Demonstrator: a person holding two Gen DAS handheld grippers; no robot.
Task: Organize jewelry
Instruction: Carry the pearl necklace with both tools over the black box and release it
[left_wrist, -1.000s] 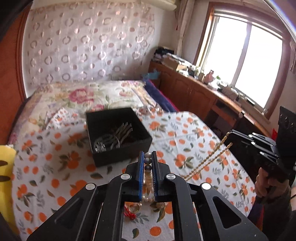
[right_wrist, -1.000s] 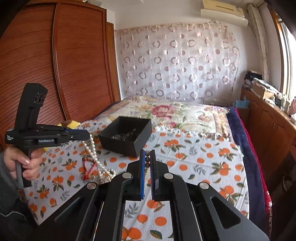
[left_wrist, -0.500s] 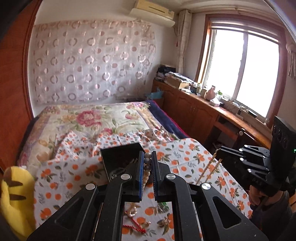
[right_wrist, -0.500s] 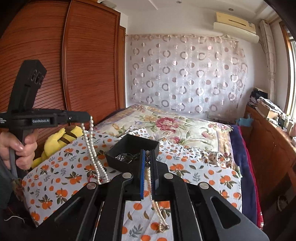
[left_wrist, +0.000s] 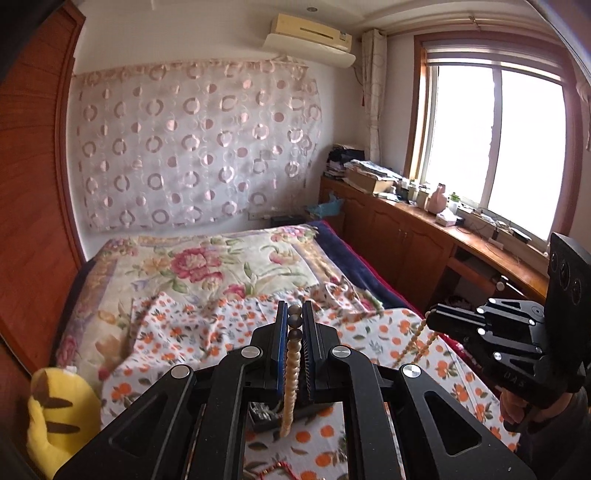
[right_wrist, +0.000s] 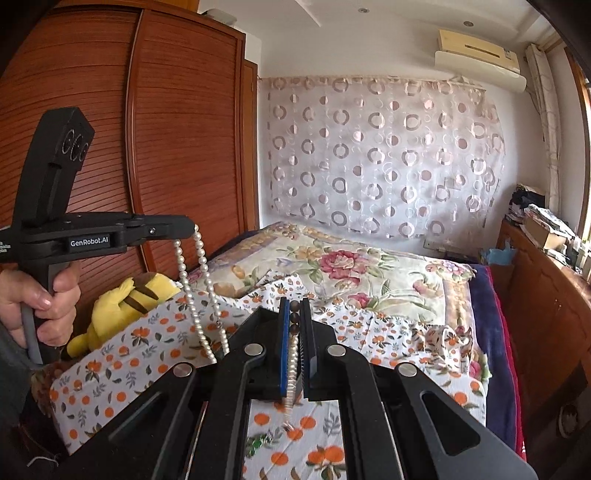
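Observation:
Both grippers hold one long pearl necklace lifted above the bed. My left gripper (left_wrist: 294, 317) is shut on the pearl necklace (left_wrist: 291, 369), with dark beads between its pads and the strand hanging below. My right gripper (right_wrist: 294, 314) is shut on the same necklace (right_wrist: 293, 363). In the right wrist view the left gripper (right_wrist: 184, 226) shows at the left with white pearl strands (right_wrist: 199, 291) hanging from it. In the left wrist view the right gripper (left_wrist: 436, 319) shows at the right with strands (left_wrist: 415, 341) hanging. The black jewelry box (left_wrist: 264, 415) lies mostly hidden under my left gripper.
The orange-patterned cloth (left_wrist: 369, 332) covers the bed over a floral quilt (right_wrist: 351, 266). A yellow plush toy (right_wrist: 125, 299) lies at the bed's left edge. A red cord piece (left_wrist: 275, 469) and a green piece (right_wrist: 258, 441) lie on the cloth. A wooden wardrobe (right_wrist: 166, 147) stands left, and cabinets (left_wrist: 406, 240) right.
Both grippers have risen and tilted upward with the necklace. The box has dropped out of sight below the fingers, and the strands hang longer.

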